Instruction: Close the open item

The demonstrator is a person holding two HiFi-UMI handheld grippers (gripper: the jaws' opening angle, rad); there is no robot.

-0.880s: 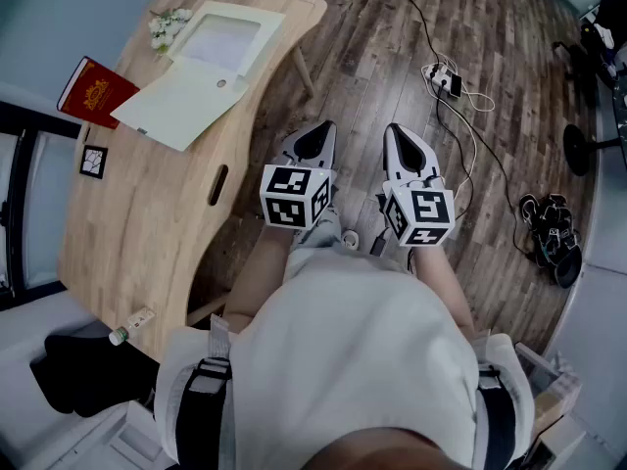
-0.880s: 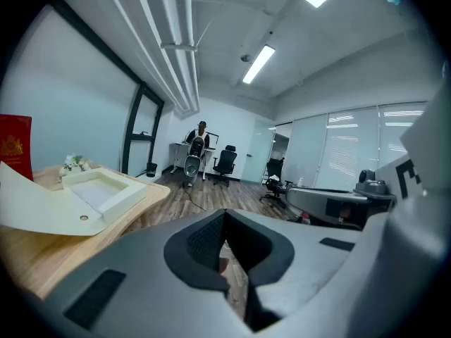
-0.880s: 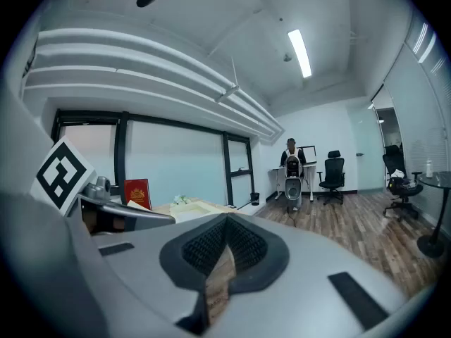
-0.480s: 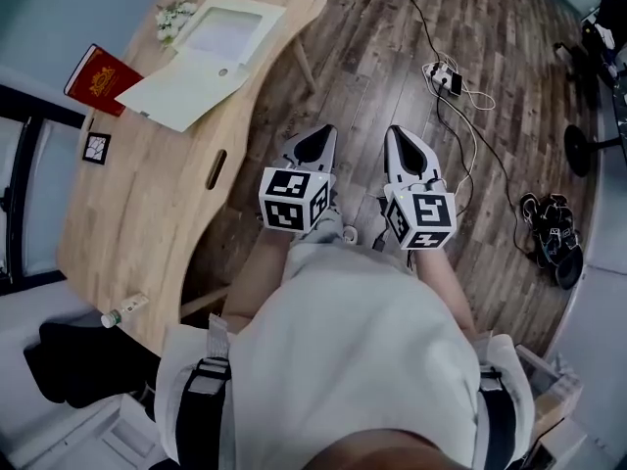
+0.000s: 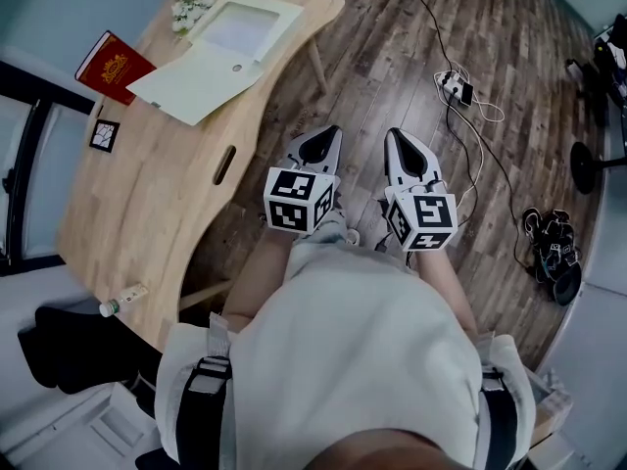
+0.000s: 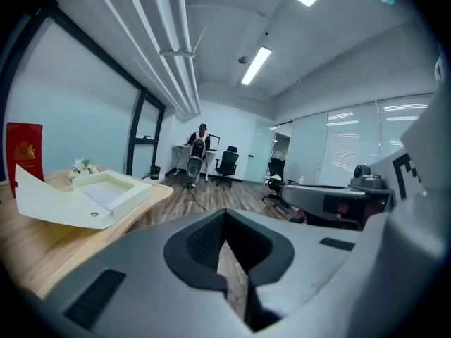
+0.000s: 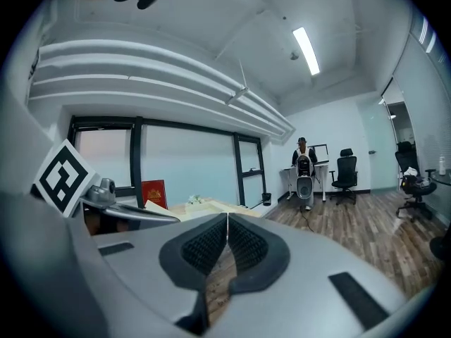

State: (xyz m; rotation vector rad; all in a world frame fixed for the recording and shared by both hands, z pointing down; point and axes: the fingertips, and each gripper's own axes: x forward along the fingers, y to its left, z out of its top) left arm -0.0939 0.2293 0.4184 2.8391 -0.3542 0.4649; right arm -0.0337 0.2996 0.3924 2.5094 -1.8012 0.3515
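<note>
Box (image 5: 217, 55) lies open on the worktop (image 5: 147, 213), well apart from left claw (image 5: 323, 137) and right claw (image 5: 402, 143); both pressed together, empty, presumably carried so until within reach.

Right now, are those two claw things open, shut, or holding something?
Left gripper: shut, holding nothing.
Right gripper: shut, holding nothing.

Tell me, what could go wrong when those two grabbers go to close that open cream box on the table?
1. The box sits near the far corner of the table; a hard push might slide it off.
2. Its open lid lies next to the red book; lifting it could drag the book.
3. The left gripper and right gripper are shut; closed jaws may slip on the thin lid.
</note>
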